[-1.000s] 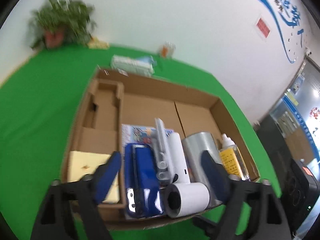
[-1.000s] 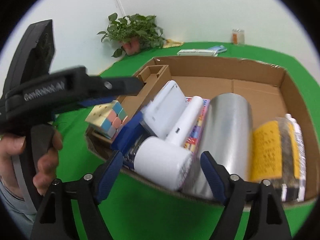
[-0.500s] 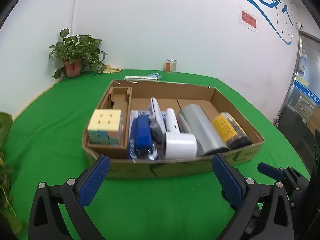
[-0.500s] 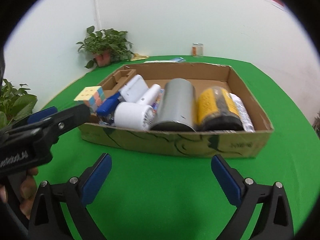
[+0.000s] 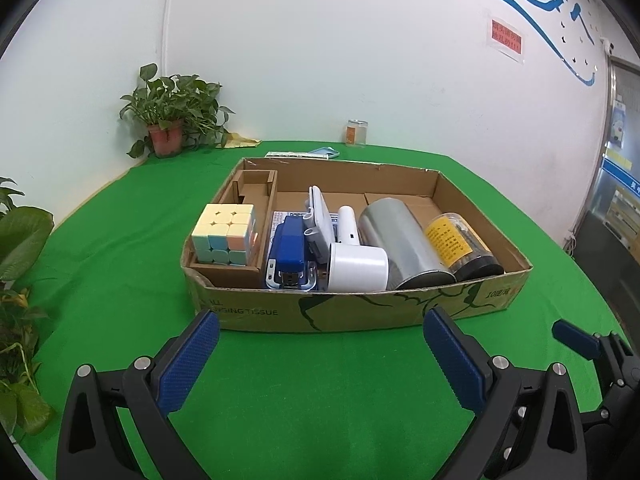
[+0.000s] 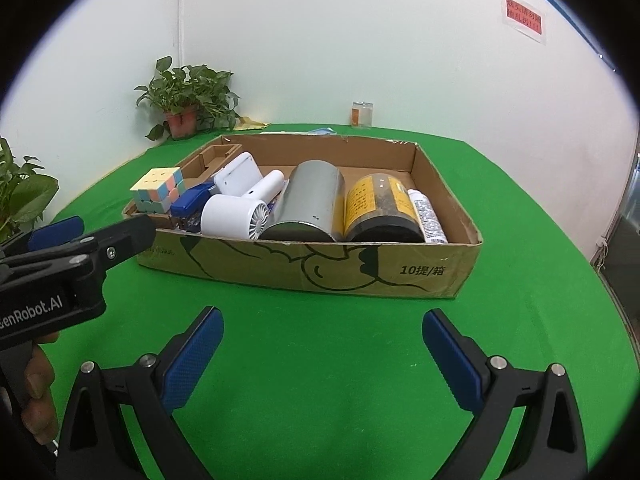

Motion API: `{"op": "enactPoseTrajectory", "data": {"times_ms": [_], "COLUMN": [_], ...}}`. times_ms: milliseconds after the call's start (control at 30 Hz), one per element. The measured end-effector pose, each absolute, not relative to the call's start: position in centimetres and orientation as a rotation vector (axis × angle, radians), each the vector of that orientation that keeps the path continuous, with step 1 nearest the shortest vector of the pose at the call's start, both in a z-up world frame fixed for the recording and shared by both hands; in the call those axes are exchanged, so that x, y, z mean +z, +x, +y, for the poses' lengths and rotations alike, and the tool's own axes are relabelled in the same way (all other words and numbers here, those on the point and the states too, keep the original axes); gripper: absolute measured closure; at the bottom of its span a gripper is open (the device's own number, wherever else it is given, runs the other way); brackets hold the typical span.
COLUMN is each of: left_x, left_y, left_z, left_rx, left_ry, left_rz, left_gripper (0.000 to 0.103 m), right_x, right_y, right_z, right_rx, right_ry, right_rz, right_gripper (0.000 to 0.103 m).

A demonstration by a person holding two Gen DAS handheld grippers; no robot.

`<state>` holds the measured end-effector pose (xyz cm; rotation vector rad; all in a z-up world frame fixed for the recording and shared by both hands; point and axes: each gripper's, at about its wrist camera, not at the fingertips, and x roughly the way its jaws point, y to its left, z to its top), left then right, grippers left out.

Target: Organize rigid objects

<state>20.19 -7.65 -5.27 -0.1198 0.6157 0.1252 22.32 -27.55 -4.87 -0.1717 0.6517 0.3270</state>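
Both our grippers, left (image 5: 318,344) and right (image 6: 318,342), spread wide, empty; brown cardboard box (image 5: 360,312) of rigid items dead ahead, near wall crosswise.

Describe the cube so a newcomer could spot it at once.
Find the cardboard box on the green table. At its left end a narrow cardboard compartment is walled off, and the cube sits at the near end of it. It is the only thing there, a block of pastel yellow, blue and pink squares, left of the blue stapler.
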Motion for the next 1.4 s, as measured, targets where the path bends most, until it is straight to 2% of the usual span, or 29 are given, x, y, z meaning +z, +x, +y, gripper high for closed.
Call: {"op": "enactPoseTrajectory", "data": {"times_ms": [1400], "left_x": [-6.8], "left_y": [21.4], "left_z": [-7.9], "left_rx": [0.074], "left_ry": [-0.119], "left_rz": [0.677], "left_gripper": [0.001], "right_x": [-5.6], "right_y": [22.7], "right_z": [-27.2], "right_rx": [0.339], "right_ry": [-0.195], "right_rz": [0.655], "right_gripper": [0.003]}}
